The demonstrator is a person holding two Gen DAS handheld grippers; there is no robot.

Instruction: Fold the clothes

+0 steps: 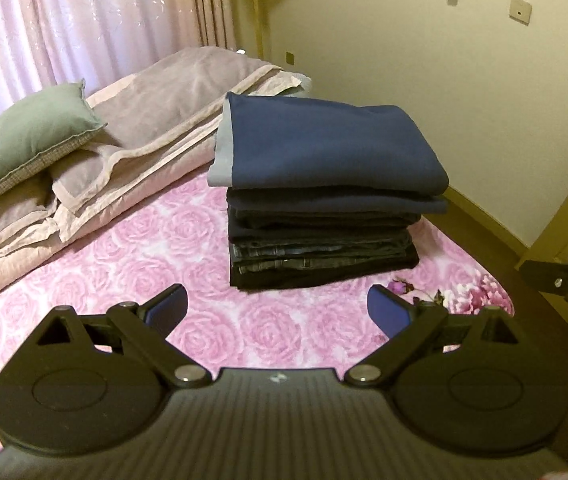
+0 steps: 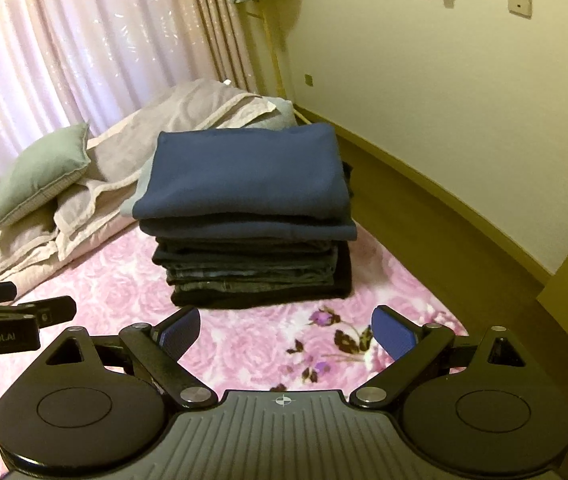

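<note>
A: Well, any writing?
B: "GenRobot.AI" in pale letters on the left gripper [image 2: 36, 312], seen from the right wrist.
A: The room?
B: A rose-patterned pink bedspread [image 1: 124, 264], pink curtains [image 1: 84, 20], cream wall [image 1: 443, 100], a green cushion [image 1: 32, 140].
A: The clothes?
B: A folded stack [image 1: 323, 200] on the bedspread, soft blue cloth above denim layers. Left gripper and right gripper [image 2: 284, 332] both spread wide, empty, just short of it.
</note>
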